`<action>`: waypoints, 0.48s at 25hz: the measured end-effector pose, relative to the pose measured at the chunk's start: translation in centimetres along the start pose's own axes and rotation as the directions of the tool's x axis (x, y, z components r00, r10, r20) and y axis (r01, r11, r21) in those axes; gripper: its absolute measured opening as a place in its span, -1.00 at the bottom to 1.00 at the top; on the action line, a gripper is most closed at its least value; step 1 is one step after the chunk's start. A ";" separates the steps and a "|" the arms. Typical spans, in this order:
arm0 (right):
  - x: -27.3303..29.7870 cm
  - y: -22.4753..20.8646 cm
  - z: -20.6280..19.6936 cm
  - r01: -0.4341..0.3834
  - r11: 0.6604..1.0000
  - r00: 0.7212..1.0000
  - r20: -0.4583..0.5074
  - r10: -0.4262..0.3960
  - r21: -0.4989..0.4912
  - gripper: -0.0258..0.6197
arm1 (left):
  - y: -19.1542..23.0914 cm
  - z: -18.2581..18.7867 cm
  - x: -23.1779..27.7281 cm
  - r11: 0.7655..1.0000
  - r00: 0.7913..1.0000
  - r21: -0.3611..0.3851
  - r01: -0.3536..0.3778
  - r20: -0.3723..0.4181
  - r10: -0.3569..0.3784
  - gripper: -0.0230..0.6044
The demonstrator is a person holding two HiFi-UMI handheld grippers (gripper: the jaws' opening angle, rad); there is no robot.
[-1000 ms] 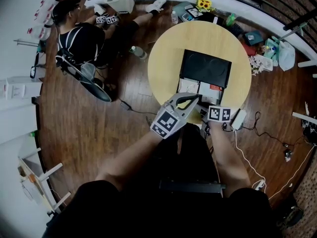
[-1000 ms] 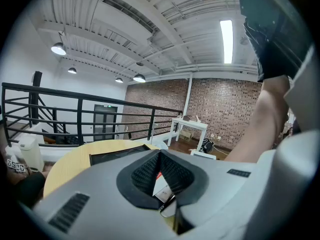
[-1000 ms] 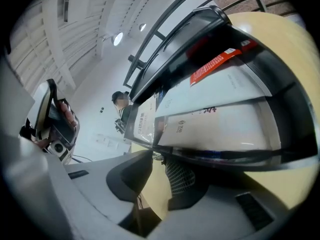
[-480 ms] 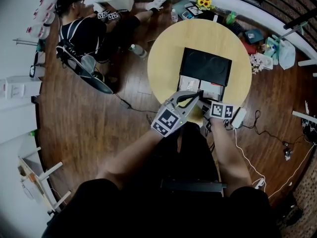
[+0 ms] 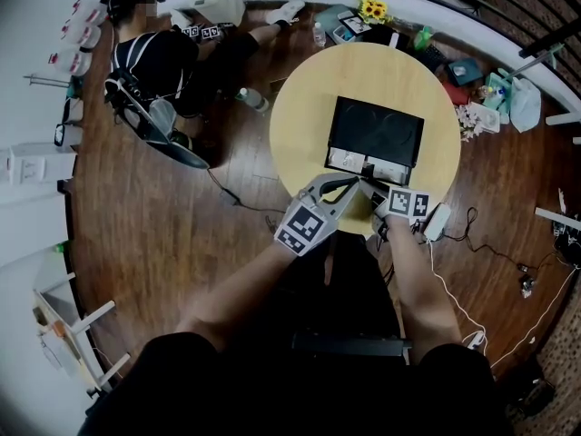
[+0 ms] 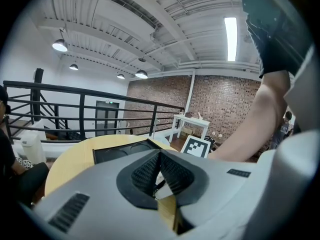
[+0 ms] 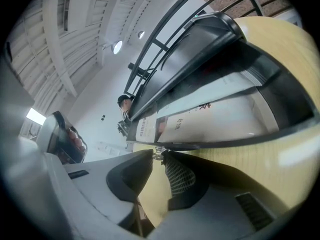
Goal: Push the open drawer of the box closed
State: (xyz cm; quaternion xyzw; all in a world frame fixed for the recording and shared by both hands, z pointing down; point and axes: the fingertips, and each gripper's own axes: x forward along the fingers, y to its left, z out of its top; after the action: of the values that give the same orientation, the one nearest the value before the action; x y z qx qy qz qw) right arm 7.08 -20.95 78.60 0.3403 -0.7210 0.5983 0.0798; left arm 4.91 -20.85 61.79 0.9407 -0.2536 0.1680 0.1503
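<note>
Head view, read left to right.

A person is seen seated on the wooden floor, at about 10 o'clock from the round yellow table.

Left gripper: it is held over the table edge at about 7 o'clock from the drawer and just beside its front. In the left gripper view the two pads of this gripper are seen pressed together at the tips, with nothing gripped between them. The black box lies ahead of the closed tips at about 11 o'clock, and is not touched by them.

Box: it is set near the middle of the table. The drawer projects from its near side toward 6 o'clock, open by only a narrow strip. White printed sheets are seen lying inside it.

Right gripper: it is placed at about 5 o'clock from the drawer, against its front. In the right gripper view the jaws of this gripper are drawn narrow. A small shiny knob on the drawer's dark front wall is pinched between the tips. The drawer front runs across the view directly above the jaws, from about 9 o'clock to 3 o'clock.
</note>
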 end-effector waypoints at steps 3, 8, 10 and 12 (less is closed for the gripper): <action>0.1 0.1 0.9 0.005 1.000 1.000 0.005 -0.005 0.001 -0.66 | 0.5 0.2 0.1 1.000 1.000 -0.002 0.004 -0.002 -0.004 -0.85; 0.1 -0.2 1.7 0.007 1.000 1.000 0.006 -0.007 0.001 -0.66 | 0.6 0.5 0.6 1.000 1.000 0.000 0.008 -0.003 -0.008 -0.85; 0.4 -0.3 1.9 0.006 1.000 1.000 0.006 -0.006 0.001 -0.66 | 0.9 0.3 0.7 1.000 1.000 0.001 0.009 -0.003 -0.009 -0.85; 0.6 -0.6 2.1 0.007 1.000 1.000 0.007 -0.007 0.000 -0.66 | 1.2 0.2 1.0 1.000 1.000 0.000 0.008 -0.003 -0.008 -0.85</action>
State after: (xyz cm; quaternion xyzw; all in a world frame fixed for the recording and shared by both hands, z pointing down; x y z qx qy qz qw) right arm 7.58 -23.18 78.80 0.3446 -0.7203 0.5968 0.0796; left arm 5.12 -22.30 62.25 0.9415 -0.2495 0.1687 0.1515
